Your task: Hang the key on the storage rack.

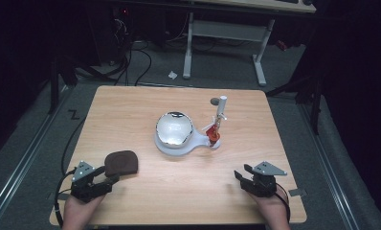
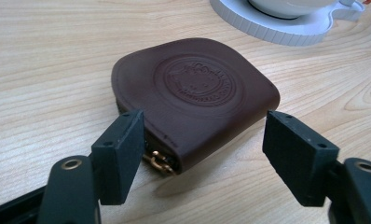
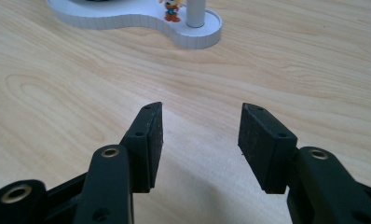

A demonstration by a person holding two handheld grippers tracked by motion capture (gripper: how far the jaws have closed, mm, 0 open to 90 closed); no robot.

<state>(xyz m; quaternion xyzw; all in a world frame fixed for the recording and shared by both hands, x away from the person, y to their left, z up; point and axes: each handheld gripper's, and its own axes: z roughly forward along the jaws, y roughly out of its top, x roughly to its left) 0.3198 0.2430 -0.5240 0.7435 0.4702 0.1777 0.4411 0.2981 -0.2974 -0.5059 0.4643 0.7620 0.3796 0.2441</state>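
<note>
Table (image 1: 131, 201) of pale wood carries few things, counted: one brown leather pouch (image 1: 122, 162), one round mirror (image 1: 174, 128) on one white base (image 1: 179, 146), one white post (image 1: 221, 109) rising from that base's small lobe, and one little red and orange figure (image 1: 214, 136) at the foot of the post. One dark round spot (image 1: 214, 101) lies on the wood just beside the post's top, at about one o'clock from the table's middle.

Pouch lies flat at about eight o'clock from the mirror, well apart from the white base, its embossed round seal (image 2: 201, 82) facing up and a small brass ring (image 2: 159, 161) at its near edge.

Two grippers are in play, one in each hand, both low at the table's near edge. The left gripper (image 1: 107, 175) sits at seven o'clock, level and pointing toward one o'clock; its jaws stand wide apart on either side of the pouch's near edge, one pad (image 2: 120, 154) just beside it, neither pressing. The right gripper (image 1: 243, 173) sits at five o'clock, pointing toward eleven o'clock at the base, jaws parted over bare wood with nothing between them.
</note>
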